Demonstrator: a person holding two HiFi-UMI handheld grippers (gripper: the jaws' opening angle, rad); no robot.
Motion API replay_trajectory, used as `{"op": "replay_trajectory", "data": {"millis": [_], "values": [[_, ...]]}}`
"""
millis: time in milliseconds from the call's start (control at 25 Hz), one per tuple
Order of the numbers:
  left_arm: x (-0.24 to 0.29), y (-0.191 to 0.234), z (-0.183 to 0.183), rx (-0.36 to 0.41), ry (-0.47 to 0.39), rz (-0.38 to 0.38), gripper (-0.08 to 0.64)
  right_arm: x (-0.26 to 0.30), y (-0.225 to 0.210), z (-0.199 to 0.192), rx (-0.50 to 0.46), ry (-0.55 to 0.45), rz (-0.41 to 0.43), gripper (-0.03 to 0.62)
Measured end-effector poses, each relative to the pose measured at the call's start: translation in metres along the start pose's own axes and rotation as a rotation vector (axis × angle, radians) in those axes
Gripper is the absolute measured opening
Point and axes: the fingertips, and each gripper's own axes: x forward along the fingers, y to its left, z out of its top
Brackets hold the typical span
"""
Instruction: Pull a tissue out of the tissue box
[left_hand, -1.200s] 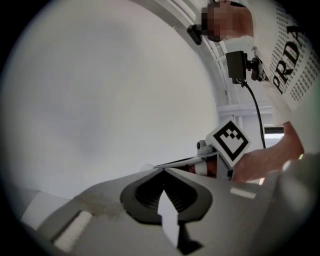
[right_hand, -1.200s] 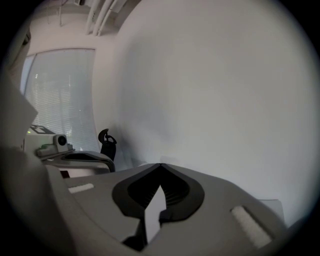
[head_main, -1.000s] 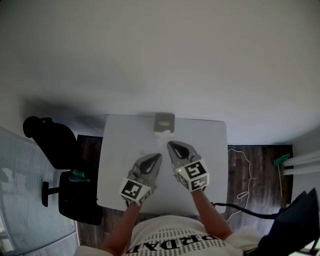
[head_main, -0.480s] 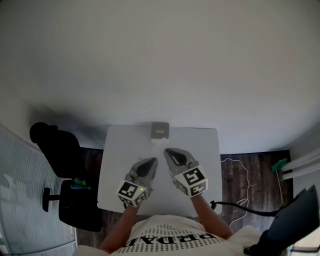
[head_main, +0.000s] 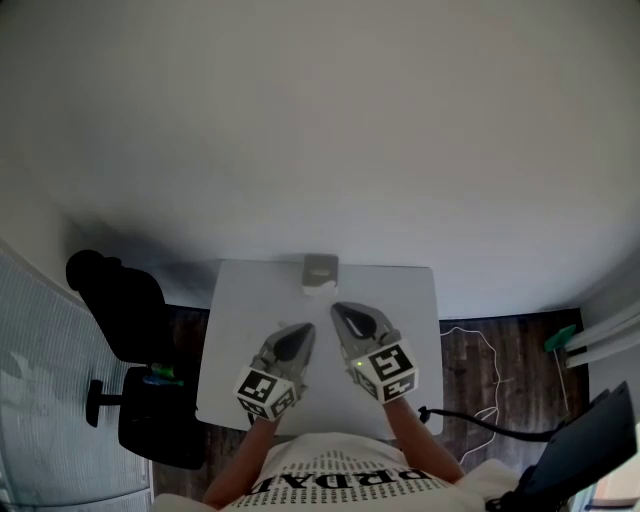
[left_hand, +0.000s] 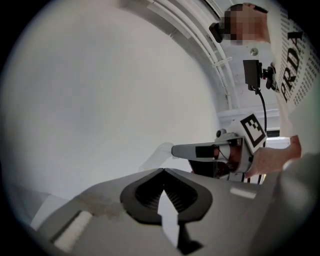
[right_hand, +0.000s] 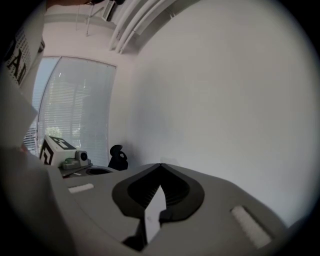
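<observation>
White shirt (head_main: 300, 470) (black lettering (head_main: 345, 487))

tissue box (head_main: 320, 268) too small for detail, tissue (left_hand: 159, 154) lower end hidden behind left gripper (left_hand: 162, 170)

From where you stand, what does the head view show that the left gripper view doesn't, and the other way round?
Only the head view shows the tissue box, a black office chair and the dark wood floor. Only the left gripper view shows the right gripper from the side, a pale sheet, apparently a tissue, hanging at its tip, and the left gripper close up, jaws closed together. Both show the two grippers and the person's printed shirt.
</observation>
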Motion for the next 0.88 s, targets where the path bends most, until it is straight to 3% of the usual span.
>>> {"op": "replay_trajectory", "data": {"millis": [880], "values": [[0.0006,-0.0037,0.0091,0.011,-0.021,-0.015,-0.008,-0.0076,0.0059,0.003,-0.01,-0.012,-0.011,0.008]]}}
